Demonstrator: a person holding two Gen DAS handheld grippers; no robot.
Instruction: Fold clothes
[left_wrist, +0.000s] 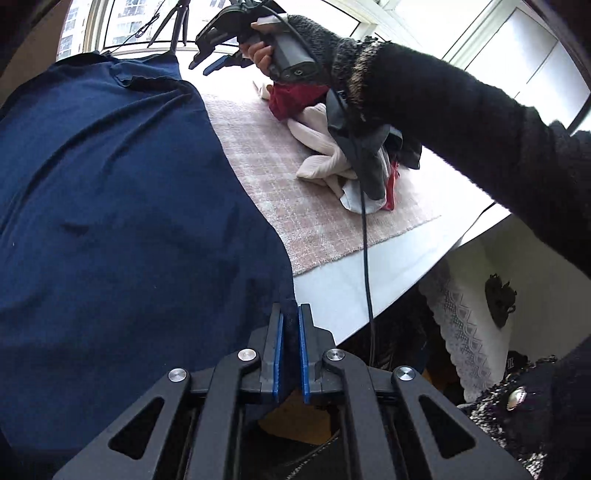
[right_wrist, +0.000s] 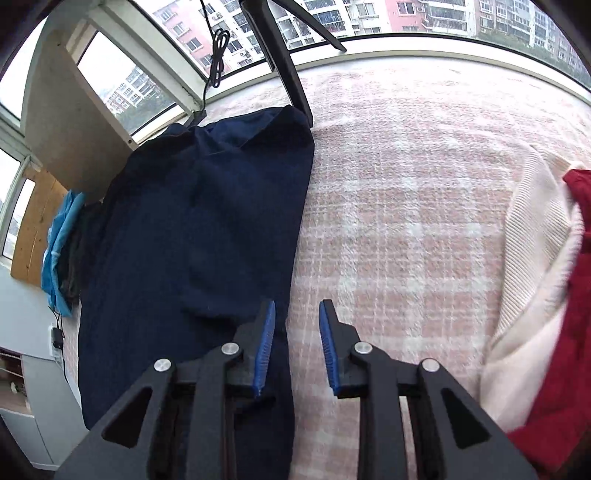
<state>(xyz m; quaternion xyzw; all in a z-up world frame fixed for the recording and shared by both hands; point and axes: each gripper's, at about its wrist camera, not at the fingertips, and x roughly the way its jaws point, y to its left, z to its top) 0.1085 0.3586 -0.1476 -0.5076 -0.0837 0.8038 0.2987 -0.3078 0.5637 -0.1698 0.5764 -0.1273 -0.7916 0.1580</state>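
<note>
One navy garment (right_wrist: 207, 236) along the left edge of the pink plaid mat (right_wrist: 399, 206); left gripper (left_wrist: 290, 332) clenched on its hem. Right gripper (right_wrist: 297, 332) released, hovering above mat. One mixed clothes pile (left_wrist: 343, 147) at mat's right edge.

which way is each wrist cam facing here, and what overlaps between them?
Left wrist: sits on the left gripper, jaws shut on the navy garment at its edge, facing across the table toward the clothes pile; shows the right gripper, hand and sleeve.
Right wrist: sits on the right gripper, jaws open, facing down the pink blanket toward the window; no body visible.
Shared: navy garment, pink blanket, clothes pile, window.
</note>
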